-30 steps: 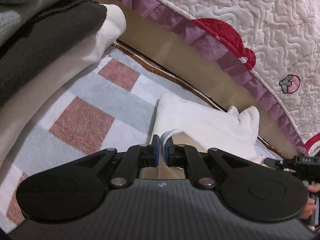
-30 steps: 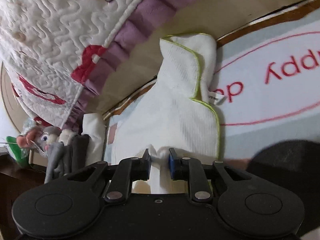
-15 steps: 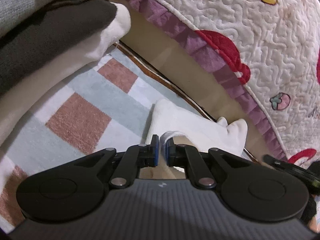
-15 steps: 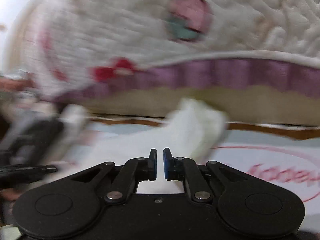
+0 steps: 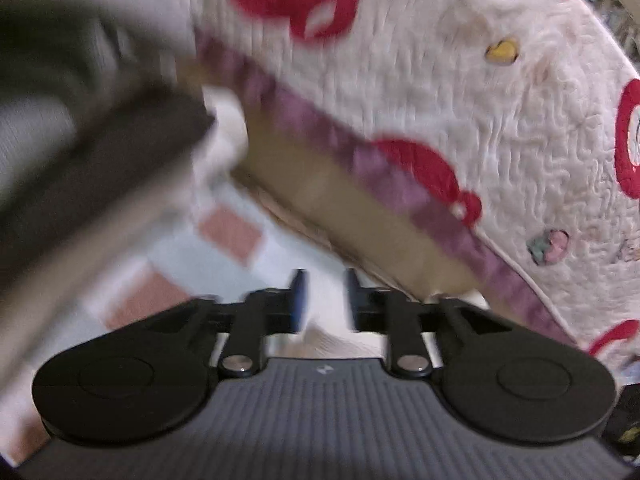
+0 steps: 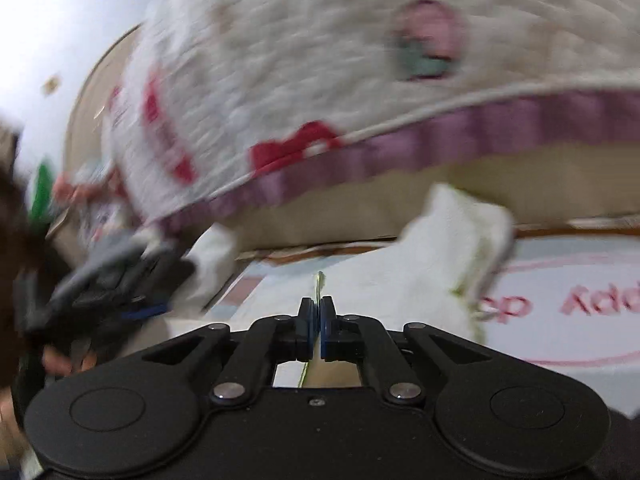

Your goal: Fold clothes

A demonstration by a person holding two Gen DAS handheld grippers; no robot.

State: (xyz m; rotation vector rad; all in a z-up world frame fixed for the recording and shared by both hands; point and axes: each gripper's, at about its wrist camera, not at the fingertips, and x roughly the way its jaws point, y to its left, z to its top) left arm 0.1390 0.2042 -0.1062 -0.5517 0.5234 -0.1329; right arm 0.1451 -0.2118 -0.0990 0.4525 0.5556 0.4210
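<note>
A: Which step is this, as you read it?

B: A fold on the white garment (image 6: 424,264), which lies on the patterned rug (image 6: 568,336) in the middle right of the right wrist view, just below the edge of the quilted bedspread (image 6: 320,72). The right gripper (image 6: 316,312) has just been closing, and its jaws now pinch the garment's green-trimmed hem, which runs up between the pads.

A: And the left one?

B: The left gripper (image 5: 323,294) has just been opening. Its jaws stand apart, with white cloth (image 5: 324,312) showing in the gap and below it, and the pads do not press on it. I judge it has let its corner go. That view is badly blurred, so I can't tell how the cloth lies under it.

A: Anything else nearby?

B: A stack of folded clothes (image 5: 100,152), dark and pale layers, fills the left of the left wrist view. In the right wrist view the other gripper and a hand (image 6: 68,360) sit at the lower left.

A: What does the next move call for?

B: Probably carrying the pinched hem across the garment to lay it flat, keeping the grip firm so the thin edge doesn't slip. The left gripper would need a fresh hold on a matching corner, or the fold may go askew.
</note>
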